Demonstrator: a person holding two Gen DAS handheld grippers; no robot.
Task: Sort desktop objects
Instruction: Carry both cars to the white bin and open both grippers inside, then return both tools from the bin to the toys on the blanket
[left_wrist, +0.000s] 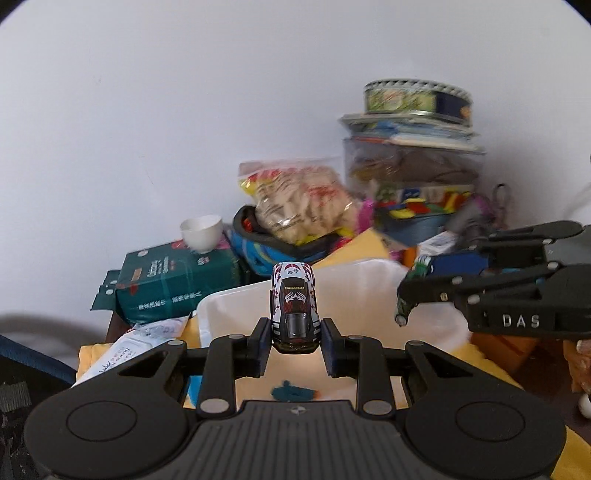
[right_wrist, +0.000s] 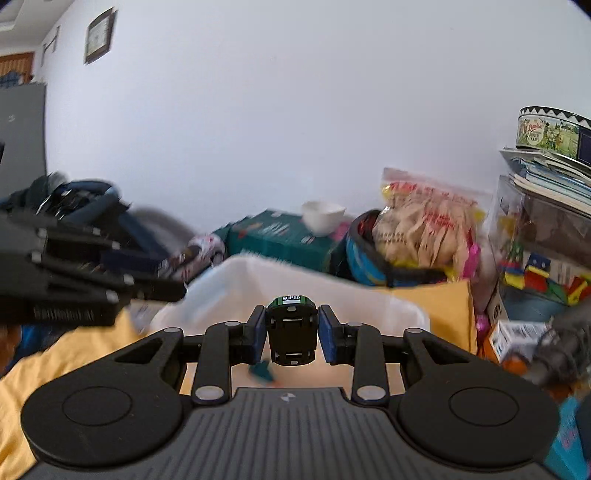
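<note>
You hold two toy cars above one white plastic bin (left_wrist: 369, 280): your left gripper (left_wrist: 294, 341) clamps the white-and-black car (left_wrist: 294, 306), your right gripper (right_wrist: 291, 334) clamps the green-and-black car (right_wrist: 291, 332), over yellow cloth (right_wrist: 74, 354), near a white wall (left_wrist: 184, 110).

You have a surface covered by a yellow cloth (left_wrist: 369, 386), and on it a white plastic bin (left_wrist: 369, 295), a small teal toy (left_wrist: 293, 393), a white wet-wipe pack (left_wrist: 129, 350) at the left edge and a dark green tissue pack (left_wrist: 166, 284) behind
</note>
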